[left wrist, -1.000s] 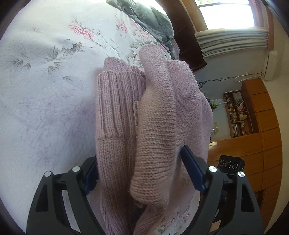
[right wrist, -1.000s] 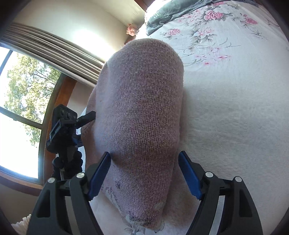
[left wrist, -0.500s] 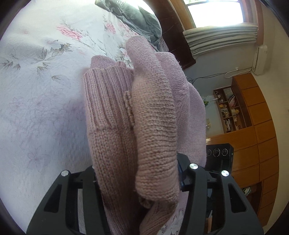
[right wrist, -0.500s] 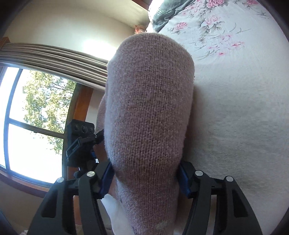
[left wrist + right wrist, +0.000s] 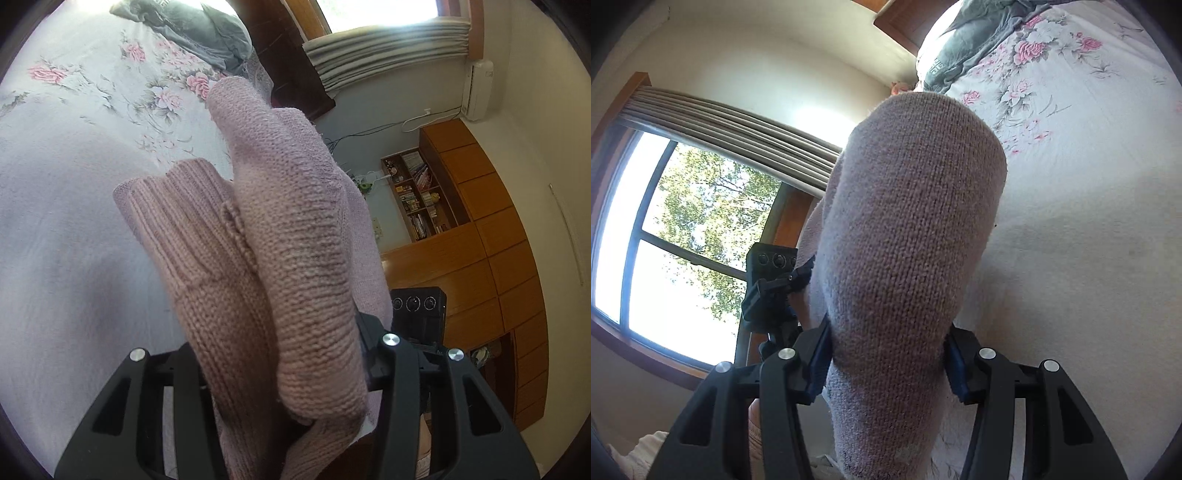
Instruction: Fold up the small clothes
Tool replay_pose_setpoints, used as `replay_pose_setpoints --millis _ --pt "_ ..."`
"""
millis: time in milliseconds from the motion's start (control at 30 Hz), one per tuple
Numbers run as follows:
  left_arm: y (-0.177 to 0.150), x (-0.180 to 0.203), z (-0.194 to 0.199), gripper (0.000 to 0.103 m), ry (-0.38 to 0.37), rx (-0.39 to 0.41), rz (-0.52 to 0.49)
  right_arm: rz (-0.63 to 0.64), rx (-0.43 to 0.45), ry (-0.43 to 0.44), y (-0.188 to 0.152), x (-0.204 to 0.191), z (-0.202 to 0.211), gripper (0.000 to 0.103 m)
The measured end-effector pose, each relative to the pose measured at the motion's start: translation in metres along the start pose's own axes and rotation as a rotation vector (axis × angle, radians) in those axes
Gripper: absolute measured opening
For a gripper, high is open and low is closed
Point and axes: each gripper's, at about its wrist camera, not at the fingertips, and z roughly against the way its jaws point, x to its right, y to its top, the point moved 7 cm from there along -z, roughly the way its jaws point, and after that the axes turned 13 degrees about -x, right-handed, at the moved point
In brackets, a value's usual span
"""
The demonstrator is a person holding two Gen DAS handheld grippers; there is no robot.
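Two grippers, both clamped on one pink knitted sweater (image 5: 291,258), which hangs bunched between them above the bed. Left gripper (image 5: 284,365): jaws narrow, pressed into a thick fold with the ribbed cuff (image 5: 177,218) at left of centre and a smoother knit roll at right. Right gripper (image 5: 886,354): blue pads (image 5: 818,365) squeezing a rounded bulge of the same sweater (image 5: 908,229), which fills mid-frame.

Floral bedspread (image 5: 74,155) occupies the left of the left-wrist view and the right side (image 5: 1089,221) of the right-wrist view. Grey garment (image 5: 199,29) lies at top of frame on the bed. Window (image 5: 683,229) with trees at left of the right-wrist view; wooden cabinets (image 5: 498,258) and bookshelf (image 5: 421,195) at right of the left-wrist view. The other gripper's camera block (image 5: 417,314) shows just right of the sweater.
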Motion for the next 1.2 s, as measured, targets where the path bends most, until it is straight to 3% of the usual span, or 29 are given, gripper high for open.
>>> replay_pose_setpoints --millis 167,300,367,467,667,800,1133,1200 --pt "-0.017 0.018 -0.058 0.046 -0.006 -0.078 -0.013 -0.042 0.049 -0.045 -0.038 0.029 0.042 0.052" --pt "-0.039 -0.012 -0.099 0.048 0.098 -0.142 0.015 -0.128 0.029 -0.122 -0.058 0.078 0.039 0.053" --pt "-0.046 -0.028 -0.107 0.053 0.106 -0.137 0.04 -0.152 0.025 -0.097 -0.066 0.096 0.031 0.054" --pt "-0.049 -0.035 -0.107 0.056 0.089 -0.122 0.068 -0.128 0.049 -0.091 -0.068 0.094 0.029 0.056" --pt "-0.05 -0.017 -0.097 0.063 0.206 -0.13 0.042 -0.134 0.043 -0.113 -0.07 0.085 0.04 0.073" --pt "-0.071 -0.004 -0.085 0.069 0.264 -0.163 -0.018 -0.125 0.048 -0.124 -0.088 0.081 0.047 0.075" --pt "-0.13 -0.012 -0.084 0.07 0.277 -0.184 0.03 -0.143 -0.013 -0.159 -0.134 0.077 0.029 0.072" --pt "-0.133 -0.013 -0.085 0.067 0.312 -0.19 0.023 -0.15 -0.032 -0.159 -0.137 0.077 0.022 0.056"
